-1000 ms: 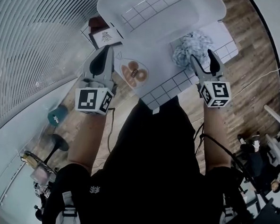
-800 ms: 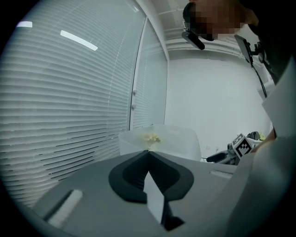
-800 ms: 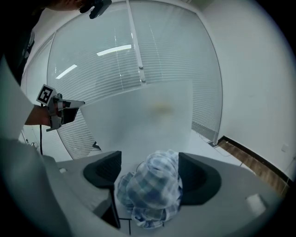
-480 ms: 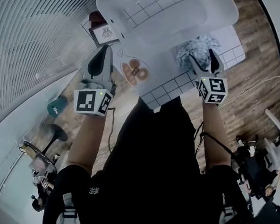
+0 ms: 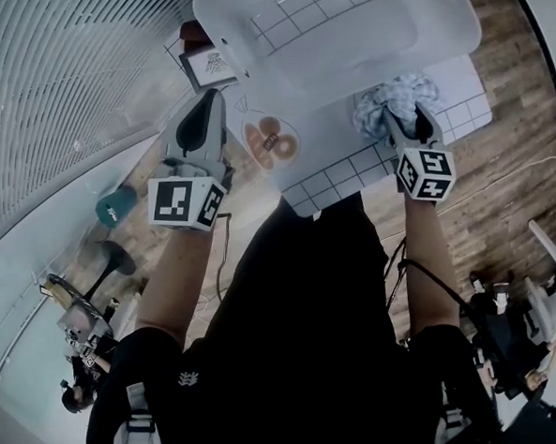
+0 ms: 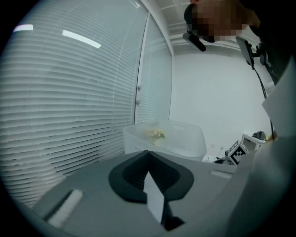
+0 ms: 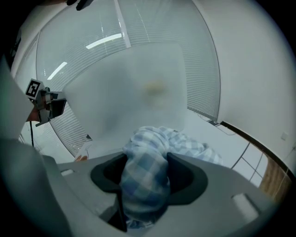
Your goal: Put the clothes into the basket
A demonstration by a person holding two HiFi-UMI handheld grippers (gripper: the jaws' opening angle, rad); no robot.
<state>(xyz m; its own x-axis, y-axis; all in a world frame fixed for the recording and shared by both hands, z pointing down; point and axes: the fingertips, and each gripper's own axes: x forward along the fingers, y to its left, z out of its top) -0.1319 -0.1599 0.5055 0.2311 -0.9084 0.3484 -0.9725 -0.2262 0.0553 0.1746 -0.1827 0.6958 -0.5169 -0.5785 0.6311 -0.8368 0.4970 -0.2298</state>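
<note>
Before the basket wall (image 7: 129, 88), right claw (image 5: 402, 119) is closing round checked cloth (image 5: 389, 94); left claw (image 5: 208, 104) pinched together.

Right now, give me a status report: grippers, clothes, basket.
Left gripper shut, empty. Right gripper, fingers closing on checked cloth. Cloth outside basket, beside its wall. Nothing seen blocking.

Cloth (image 7: 145, 180) between the closing jaws of the right claw (image 5: 408, 121): soft woven check, matt, creased.
Basket (image 5: 324, 88) ahead of that claw: frosted translucent plastic, smooth, faint sheen.
Left claw (image 6: 149, 159) and right claw bodies: matt grey plastic; inner jaw faces black, matt.
Floor (image 5: 506, 174) right of the right claw: wood planks, grained, low sheen.
Mat (image 5: 459, 96) just beside the right claw: smooth, white, gridded.
</note>
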